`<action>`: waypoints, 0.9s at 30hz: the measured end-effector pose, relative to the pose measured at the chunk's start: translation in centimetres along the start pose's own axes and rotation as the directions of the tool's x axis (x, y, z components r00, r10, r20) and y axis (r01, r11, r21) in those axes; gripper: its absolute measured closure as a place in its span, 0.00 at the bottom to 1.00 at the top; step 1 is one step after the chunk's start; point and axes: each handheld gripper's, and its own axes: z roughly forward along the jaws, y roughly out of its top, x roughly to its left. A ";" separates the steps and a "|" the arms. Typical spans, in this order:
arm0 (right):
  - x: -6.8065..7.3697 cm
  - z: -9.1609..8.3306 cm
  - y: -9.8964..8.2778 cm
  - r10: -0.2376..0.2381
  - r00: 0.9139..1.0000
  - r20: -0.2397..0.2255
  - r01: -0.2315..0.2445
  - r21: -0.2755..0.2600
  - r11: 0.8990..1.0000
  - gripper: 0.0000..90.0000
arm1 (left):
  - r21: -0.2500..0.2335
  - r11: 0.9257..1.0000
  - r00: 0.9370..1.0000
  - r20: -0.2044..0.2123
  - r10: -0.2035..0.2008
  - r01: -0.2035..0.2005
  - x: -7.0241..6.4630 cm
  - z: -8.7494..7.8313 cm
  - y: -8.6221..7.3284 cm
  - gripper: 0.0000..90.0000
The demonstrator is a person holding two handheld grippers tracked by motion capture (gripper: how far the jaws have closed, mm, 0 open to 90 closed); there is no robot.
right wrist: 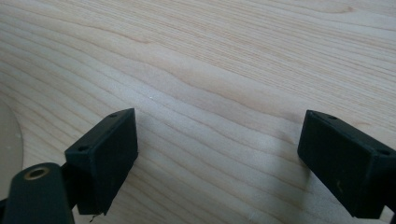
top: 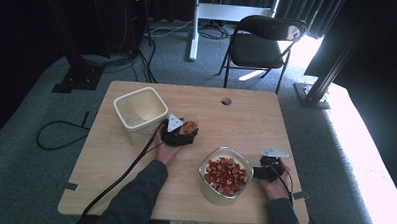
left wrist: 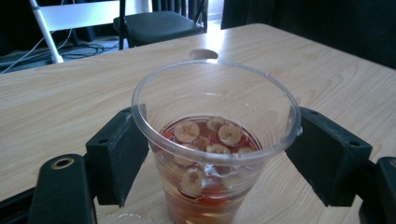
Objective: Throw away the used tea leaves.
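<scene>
A clear plastic cup stands upright on the wooden table, holding reddish liquid with tan round slices. My left gripper is shut on it, one black pad against each side just under the rim. From above, the cup and left gripper sit near the table's middle, right of a white tub. My right gripper is open over bare wood, nothing between its jaws. In the high view the right gripper rests beside the right rim of a round bowl filled with red and tan pieces.
An empty white square tub stands at the table's left, close to the left gripper. A cable hole lies near the far edge. A black folding chair stands on the floor beyond the table. A black cable trails off the front edge.
</scene>
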 end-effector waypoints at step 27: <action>0.0 0.0 0.0 -0.002 1.000 0.000 0.002 0.000 1.000 0.13 | 0.041 0.996 0.996 0.049 0.080 -0.082 -1.3 -0.9 0.1 0.39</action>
